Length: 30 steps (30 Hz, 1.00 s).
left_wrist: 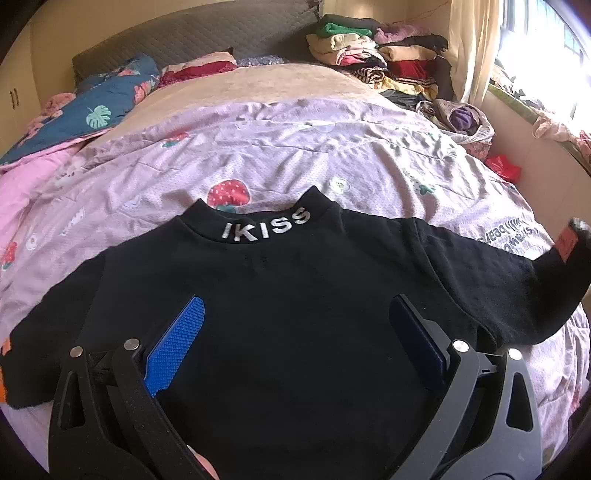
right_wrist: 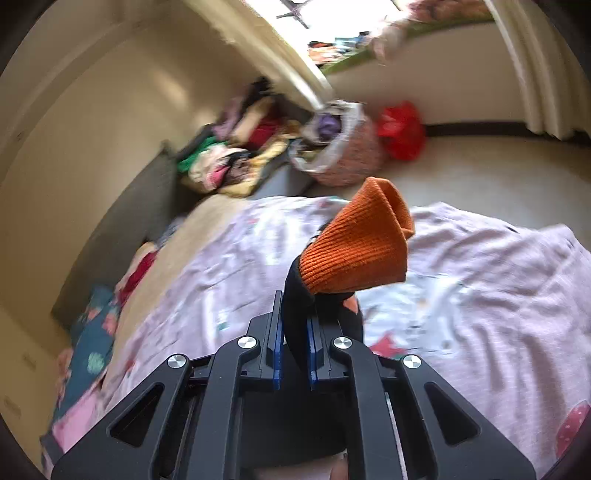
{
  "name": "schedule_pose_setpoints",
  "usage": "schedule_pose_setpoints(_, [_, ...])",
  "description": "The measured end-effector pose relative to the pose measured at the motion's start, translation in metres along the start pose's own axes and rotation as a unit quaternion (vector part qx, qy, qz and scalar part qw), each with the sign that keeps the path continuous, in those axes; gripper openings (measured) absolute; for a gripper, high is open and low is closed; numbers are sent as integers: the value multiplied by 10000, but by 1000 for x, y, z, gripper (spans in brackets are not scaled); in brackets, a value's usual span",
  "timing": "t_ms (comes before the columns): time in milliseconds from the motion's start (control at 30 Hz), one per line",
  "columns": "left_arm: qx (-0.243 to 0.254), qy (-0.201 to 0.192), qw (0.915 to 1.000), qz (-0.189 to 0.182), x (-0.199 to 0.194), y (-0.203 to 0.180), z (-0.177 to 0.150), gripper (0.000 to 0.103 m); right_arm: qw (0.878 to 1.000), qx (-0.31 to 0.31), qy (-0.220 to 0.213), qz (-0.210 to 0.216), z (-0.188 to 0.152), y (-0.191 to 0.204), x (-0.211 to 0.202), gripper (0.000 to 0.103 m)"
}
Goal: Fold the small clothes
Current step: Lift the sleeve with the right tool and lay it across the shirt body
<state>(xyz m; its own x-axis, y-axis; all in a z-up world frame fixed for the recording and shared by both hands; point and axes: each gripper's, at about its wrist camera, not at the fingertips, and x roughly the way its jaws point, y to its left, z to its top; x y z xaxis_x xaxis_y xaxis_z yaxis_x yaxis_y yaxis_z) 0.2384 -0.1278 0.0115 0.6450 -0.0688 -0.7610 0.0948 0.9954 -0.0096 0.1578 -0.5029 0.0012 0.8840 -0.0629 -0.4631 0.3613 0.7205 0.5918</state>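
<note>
Bed (left_wrist: pixel 295 155) fills both views, covered in a rumpled pale pink strawberry-print sheet (left_wrist: pixel 369 162). Grey padded headboard (left_wrist: pixel 192 33) at the far end, blue floral quilt (left_wrist: pixel 92 107) bunched at far left, heap of mixed clothes (left_wrist: pixel 376 55) stacked at the far right corner. Bright window with cream curtain (left_wrist: pixel 469 48) on the right; bag of laundry (right_wrist: pixel 340 147) and red bag (right_wrist: pixel 402 129) on the floor beside the bed.

Black sweater (left_wrist: pixel 295 314) spread flat on the sheet, front up, collar lettered "IKISS" pointing away, body near the lower edge of the left view. Left sleeve lying out flat; right sleeve (left_wrist: pixel 517 280) raised off the sheet toward the right edge.

Step in hand, as judged: first sleeve fold. Right gripper (right_wrist: pixel 295 332) pinching the black sleeve just behind its orange ribbed cuff (right_wrist: pixel 358 243), blue pads pressed tight on the cloth, cuff sticking up past the tips. Background blurred there.

Left gripper (left_wrist: pixel 295 332) spread wide over the sweater's chest, nothing between the blue pads (left_wrist: pixel 177 343), contact with cloth unclear.

Next move likely calls for carrying the cuff across the chest toward the opposite side, laying the sleeve flat, releasing. Left tongs could pin the body to stop it dragging. Risk: thin grip near cuff slipping.
</note>
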Motion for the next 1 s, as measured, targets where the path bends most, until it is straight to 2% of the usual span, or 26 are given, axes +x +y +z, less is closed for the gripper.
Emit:
schedule_pose_setpoints(200, [-62, -70, 9999, 82, -10, 14, 2, 94, 9955, -801, 103, 496, -17, 53, -9, 9])
schedule_pose_setpoints(467, [-442, -80, 9990, -1, -20, 47, 4, 94, 9782, -1775, 425, 988, -54, 121, -6, 9])
schedule_pose_setpoints(833, [-1076, -143, 9925, -559, -36, 101, 3, 94, 9482, -2763, 749, 1374, -114, 183, -4, 9])
schedule_pose_setpoints(1000, [-1453, 39, 9827, -1148, -32, 122, -2, 94, 9345, -3122, 893, 1458, -140, 199, 2, 9])
